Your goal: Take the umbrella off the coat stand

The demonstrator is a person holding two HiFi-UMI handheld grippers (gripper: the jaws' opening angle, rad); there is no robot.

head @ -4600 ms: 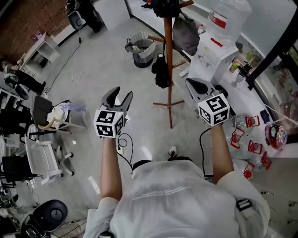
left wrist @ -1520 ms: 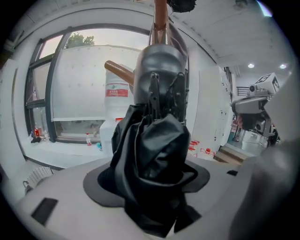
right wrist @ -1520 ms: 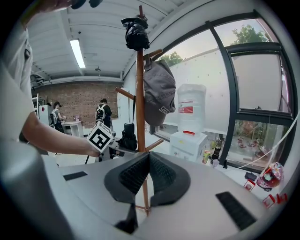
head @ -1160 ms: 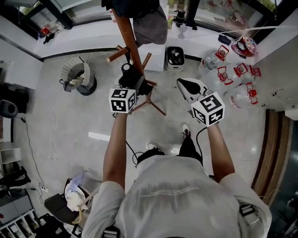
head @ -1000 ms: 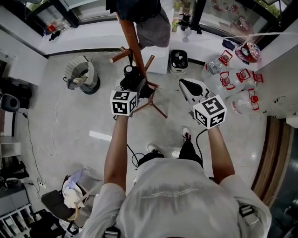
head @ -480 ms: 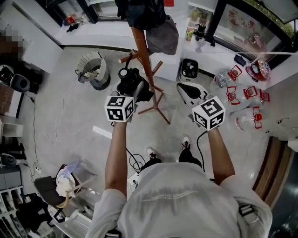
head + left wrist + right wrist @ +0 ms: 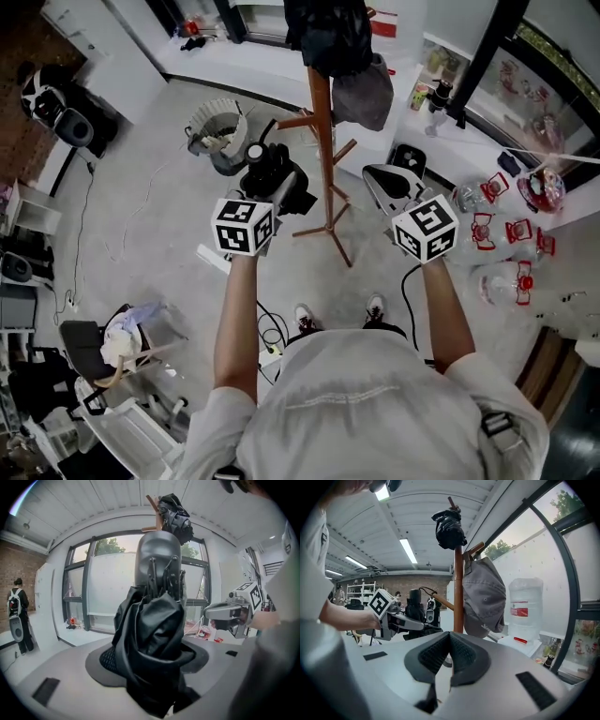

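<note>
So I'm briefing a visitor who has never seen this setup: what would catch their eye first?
First, the black folded umbrella, clamped in the left hand-held gripper and filling that gripper's view. Next, the wooden coat stand at the centre, just right of the umbrella, with a grey cap hanging on it and a black bundle at its top. The right hand-held gripper is on the stand's other side, jaws together on nothing.
</note>
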